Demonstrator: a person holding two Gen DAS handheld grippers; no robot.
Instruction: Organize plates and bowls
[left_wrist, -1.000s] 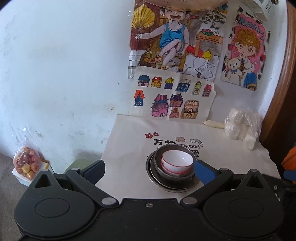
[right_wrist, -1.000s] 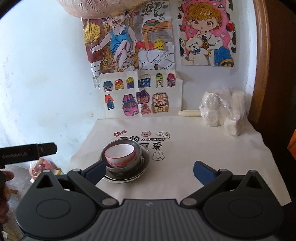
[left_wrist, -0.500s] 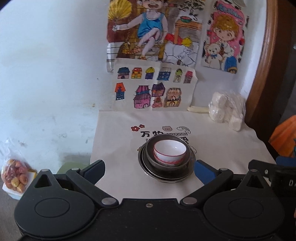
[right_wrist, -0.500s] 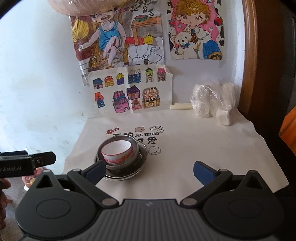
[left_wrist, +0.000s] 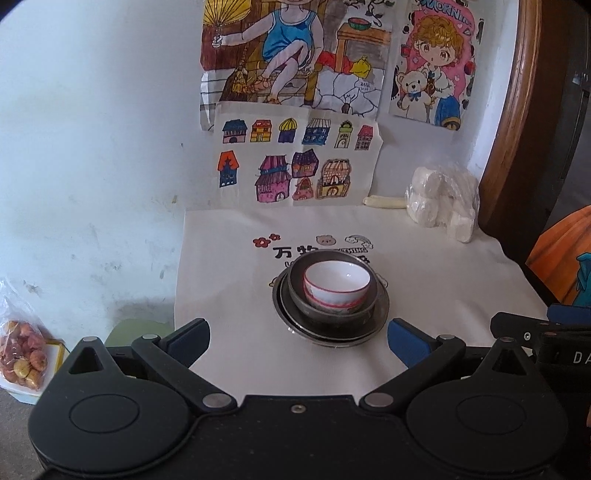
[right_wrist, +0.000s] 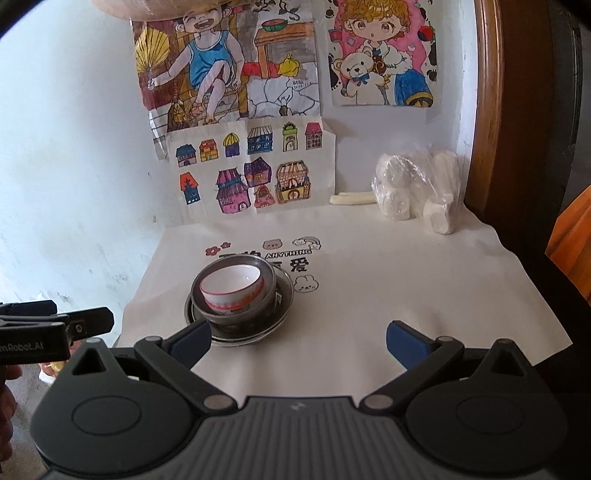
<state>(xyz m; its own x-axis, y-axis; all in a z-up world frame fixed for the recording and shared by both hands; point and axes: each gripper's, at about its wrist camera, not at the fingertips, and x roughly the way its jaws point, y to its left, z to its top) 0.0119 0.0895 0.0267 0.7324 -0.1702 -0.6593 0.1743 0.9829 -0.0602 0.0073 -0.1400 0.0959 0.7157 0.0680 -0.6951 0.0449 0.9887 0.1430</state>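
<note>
A white bowl with a red rim (left_wrist: 337, 283) sits inside a grey metal bowl (left_wrist: 325, 314), which sits on stacked metal plates (left_wrist: 380, 314). The stack stands on a cream cloth (left_wrist: 229, 288). My left gripper (left_wrist: 298, 341) is open and empty, just in front of the stack. In the right wrist view the white bowl (right_wrist: 232, 282), metal bowl (right_wrist: 236, 314) and plates (right_wrist: 284, 295) lie to the front left. My right gripper (right_wrist: 299, 341) is open and empty, to the right of the stack.
A plastic bag of white lumps (left_wrist: 439, 201) and a pale stick (left_wrist: 384, 201) lie at the cloth's back right. Drawings (left_wrist: 295, 162) hang on the wall behind. A bag of fruit (left_wrist: 22, 354) sits low on the left. A wooden frame (right_wrist: 495, 110) borders the right.
Both grippers have drawn back and swung a little; the stack now sits centred ahead of the left gripper. The bowls and plates have not moved. Both grippers stay open.
</note>
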